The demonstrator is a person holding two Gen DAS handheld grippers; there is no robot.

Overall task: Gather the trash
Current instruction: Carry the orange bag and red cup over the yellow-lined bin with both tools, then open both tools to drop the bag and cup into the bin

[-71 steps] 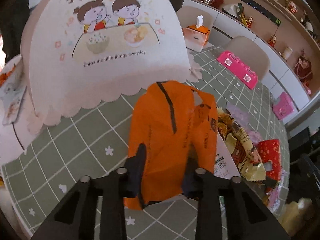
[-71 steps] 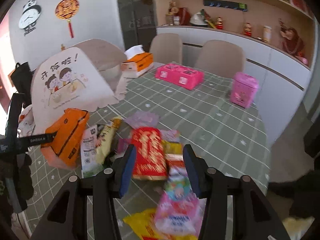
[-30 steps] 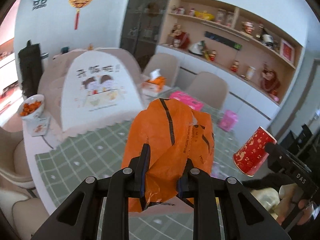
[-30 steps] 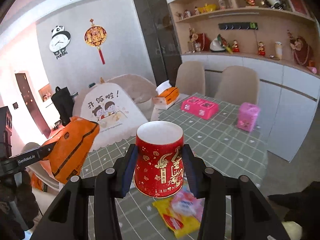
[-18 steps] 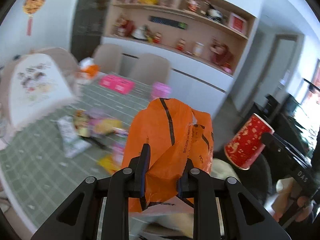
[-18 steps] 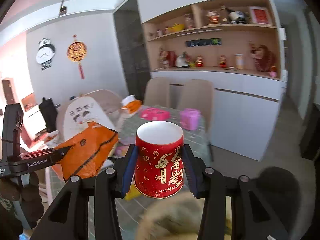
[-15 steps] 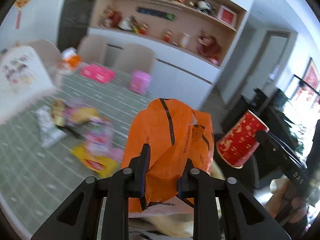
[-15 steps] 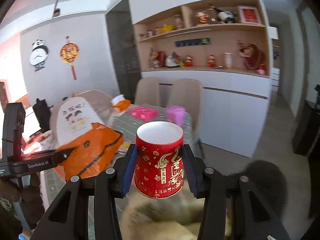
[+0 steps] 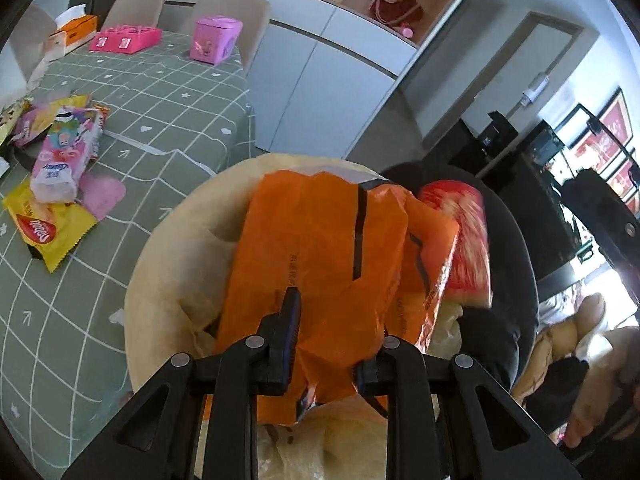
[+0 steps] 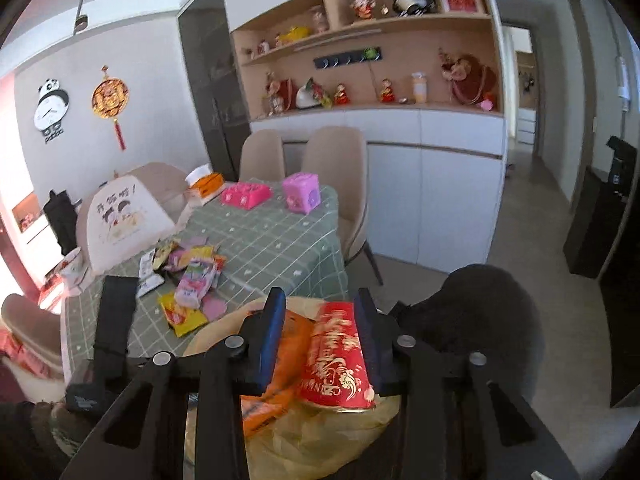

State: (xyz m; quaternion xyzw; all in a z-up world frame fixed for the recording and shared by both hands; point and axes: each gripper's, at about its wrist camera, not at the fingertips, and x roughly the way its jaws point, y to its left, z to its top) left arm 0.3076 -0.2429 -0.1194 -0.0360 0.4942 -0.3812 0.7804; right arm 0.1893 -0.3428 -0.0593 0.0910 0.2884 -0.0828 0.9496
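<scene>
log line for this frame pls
phase: drop into bin | left gripper: open, orange bag between fingers over bin liner | right gripper: open, red cup falling | wrappers on table

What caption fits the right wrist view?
Open right gripper releasing a red paper cup into the lined trash bin.

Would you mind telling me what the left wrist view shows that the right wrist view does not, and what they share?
Only the left wrist view shows the left gripper with its fingers apart around the orange bag, and a bare hand at the right edge. Only the right wrist view shows the right gripper open around the tilted red paper cup, plus the panda clock and the food cover. Both show the bag, the cup, the yellow-lined bin, and wrappers left on the green table.
</scene>
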